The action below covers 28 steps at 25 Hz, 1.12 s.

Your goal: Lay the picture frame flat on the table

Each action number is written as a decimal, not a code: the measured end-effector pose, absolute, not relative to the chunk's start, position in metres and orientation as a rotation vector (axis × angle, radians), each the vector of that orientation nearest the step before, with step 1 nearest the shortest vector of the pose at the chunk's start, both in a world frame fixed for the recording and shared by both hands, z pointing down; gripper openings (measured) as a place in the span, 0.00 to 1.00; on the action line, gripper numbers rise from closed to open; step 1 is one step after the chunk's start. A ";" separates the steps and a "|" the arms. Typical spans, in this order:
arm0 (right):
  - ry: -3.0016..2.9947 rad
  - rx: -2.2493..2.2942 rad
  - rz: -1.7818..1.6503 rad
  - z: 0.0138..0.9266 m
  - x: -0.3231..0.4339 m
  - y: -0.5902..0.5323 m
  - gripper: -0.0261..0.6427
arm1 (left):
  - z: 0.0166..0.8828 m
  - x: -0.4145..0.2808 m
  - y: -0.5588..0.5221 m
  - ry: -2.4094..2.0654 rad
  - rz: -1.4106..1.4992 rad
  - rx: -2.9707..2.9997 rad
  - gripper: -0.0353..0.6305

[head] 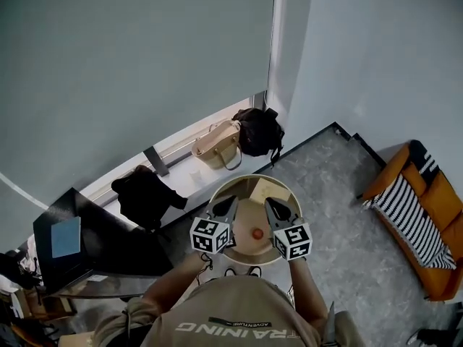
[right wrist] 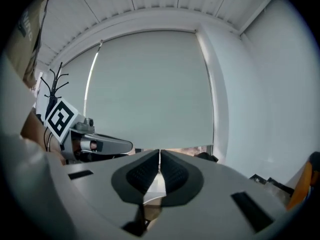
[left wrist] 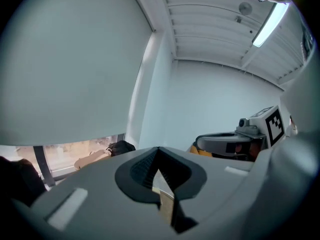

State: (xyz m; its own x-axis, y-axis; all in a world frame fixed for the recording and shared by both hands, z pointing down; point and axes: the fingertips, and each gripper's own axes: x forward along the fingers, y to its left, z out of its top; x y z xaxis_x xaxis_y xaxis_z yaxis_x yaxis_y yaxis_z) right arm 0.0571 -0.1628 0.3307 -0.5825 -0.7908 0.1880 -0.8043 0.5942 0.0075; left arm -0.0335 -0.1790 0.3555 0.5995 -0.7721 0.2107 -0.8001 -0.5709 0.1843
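Your left gripper (head: pixel 231 200) (left wrist: pixel 158 150) has its jaws pressed together on nothing, and your right gripper (head: pixel 269 202) (right wrist: pixel 159 155) is closed and empty too (in each gripper view the ribbed pads meet at the tip). Both hang side by side over the round table (head: pixel 247 213), tips pointing away from you. The picture frame (head: pixel 270 189) looks to be the pale rectangle on the tabletop just beyond the right gripper's tips, clear of them; it is too small to tell whether it stands or lies flat. A small red thing (head: pixel 257 233) rests on the table between the two grippers, back near their marker cubes. Past the table, ahead of the left gripper, a beige bag (head: pixel 216 144) and a black bag (head: pixel 257 130) sit touching by the window.
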 end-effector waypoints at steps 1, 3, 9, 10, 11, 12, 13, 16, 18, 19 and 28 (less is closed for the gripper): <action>-2.651 1.348 0.105 0.323 0.059 -0.166 0.05 | 0.347 -0.031 -0.182 -1.295 0.145 2.588 0.06; -2.651 1.367 0.068 0.310 0.062 -0.171 0.05 | 0.332 -0.028 -0.188 -1.304 0.131 2.620 0.06; -2.640 1.367 0.029 0.297 0.070 -0.179 0.05 | 0.308 -0.022 -0.206 -1.328 0.083 2.634 0.06; -2.640 1.362 0.025 0.296 0.070 -0.179 0.05 | 0.306 -0.023 -0.209 -1.330 0.071 2.628 0.06; -2.639 1.358 0.020 0.295 0.070 -0.180 0.05 | 0.305 -0.024 -0.212 -1.330 0.060 2.618 0.06; -2.639 1.359 0.012 0.294 0.071 -0.181 0.05 | 0.303 -0.024 -0.214 -1.332 0.053 2.608 0.06; -2.639 1.362 0.002 0.292 0.072 -0.183 0.05 | 0.303 -0.025 -0.216 -1.335 0.053 2.601 0.06; -2.642 1.363 -0.011 0.289 0.074 -0.185 0.05 | 0.305 -0.026 -0.218 -1.344 0.073 2.593 0.06; -2.644 1.353 -0.007 0.288 0.073 -0.185 0.05 | 0.307 -0.028 -0.218 -1.349 0.086 2.592 0.06; -2.649 1.351 -0.010 0.287 0.072 -0.185 0.05 | 0.307 -0.030 -0.217 -1.353 0.090 2.591 0.06; -2.672 1.313 0.003 0.292 0.057 -0.185 0.05 | 0.313 -0.042 -0.210 -1.353 0.112 2.572 0.06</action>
State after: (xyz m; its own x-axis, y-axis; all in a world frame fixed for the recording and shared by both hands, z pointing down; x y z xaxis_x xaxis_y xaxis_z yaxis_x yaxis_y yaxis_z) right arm 0.0566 -0.1848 0.2923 -0.5998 -0.7864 0.1479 -0.7867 0.6133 0.0707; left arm -0.0419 -0.2105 0.3131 0.5701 -0.8027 0.1749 -0.8206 -0.5460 0.1689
